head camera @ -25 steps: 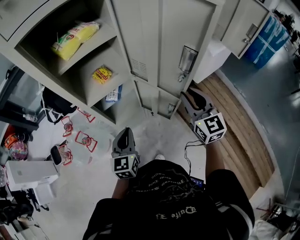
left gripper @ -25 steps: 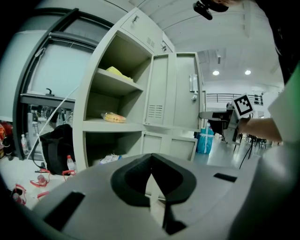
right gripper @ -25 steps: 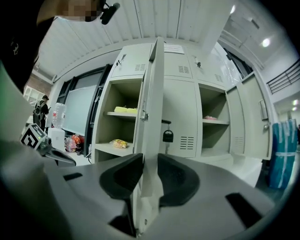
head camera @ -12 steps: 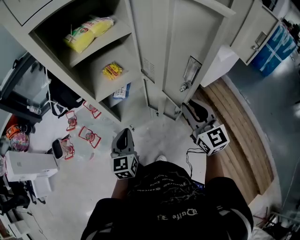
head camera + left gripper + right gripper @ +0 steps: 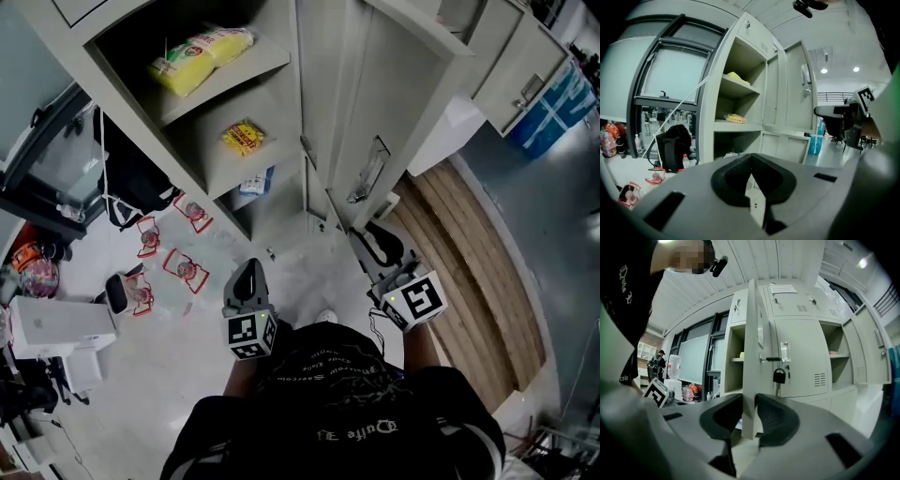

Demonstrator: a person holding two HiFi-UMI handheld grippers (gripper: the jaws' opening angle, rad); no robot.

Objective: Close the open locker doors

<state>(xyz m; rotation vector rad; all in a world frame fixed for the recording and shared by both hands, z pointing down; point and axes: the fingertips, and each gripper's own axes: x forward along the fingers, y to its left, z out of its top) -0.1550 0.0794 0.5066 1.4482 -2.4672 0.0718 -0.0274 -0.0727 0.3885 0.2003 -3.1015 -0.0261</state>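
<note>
Yellow packet (image 5: 202,58) on the upper locker shelf (image 5: 270,56); smaller packet (image 5: 243,137) on the shelf below (image 5: 208,167); open locker door (image 5: 398,103) right of both; black bag (image 5: 131,186) on the floor (image 5: 178,370), left.

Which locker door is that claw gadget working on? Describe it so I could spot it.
Find the grey lockers. One door stands swung out, edge-on to the right claw. Unlike its neighbours, its bottom corner sits between the claw's jaws, which have just opened slightly.
</note>
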